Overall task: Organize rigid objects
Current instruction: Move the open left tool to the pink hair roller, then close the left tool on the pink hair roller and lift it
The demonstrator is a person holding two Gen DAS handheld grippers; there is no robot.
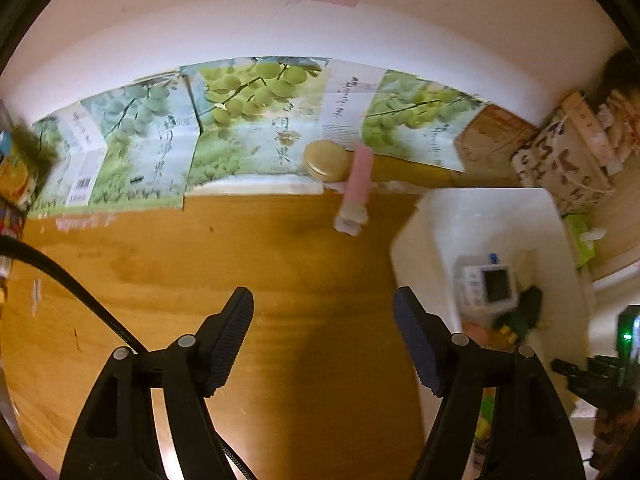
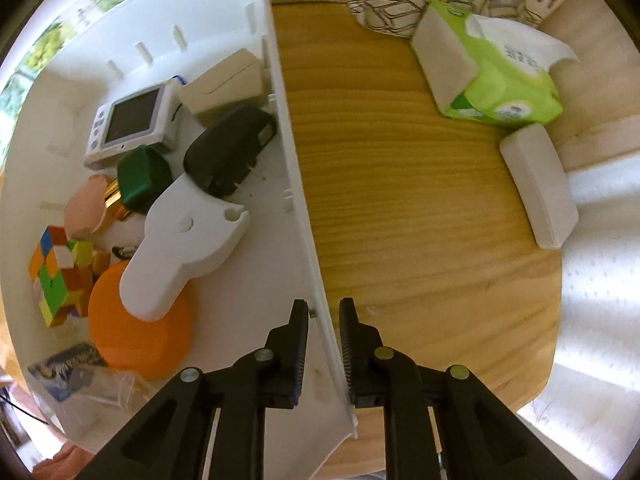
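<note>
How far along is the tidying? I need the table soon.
Mostly done: the white bin already holds a cube, timer, orange disc and more. In hand: the right gripper has its jaws on the bin's wall; the left gripper is open and empty. Left: the pink tube and gold tin on the table.

left hand-held gripper (image 1: 324, 312): jaws apart | right hand-held gripper (image 2: 323, 314): nearly closed
</note>
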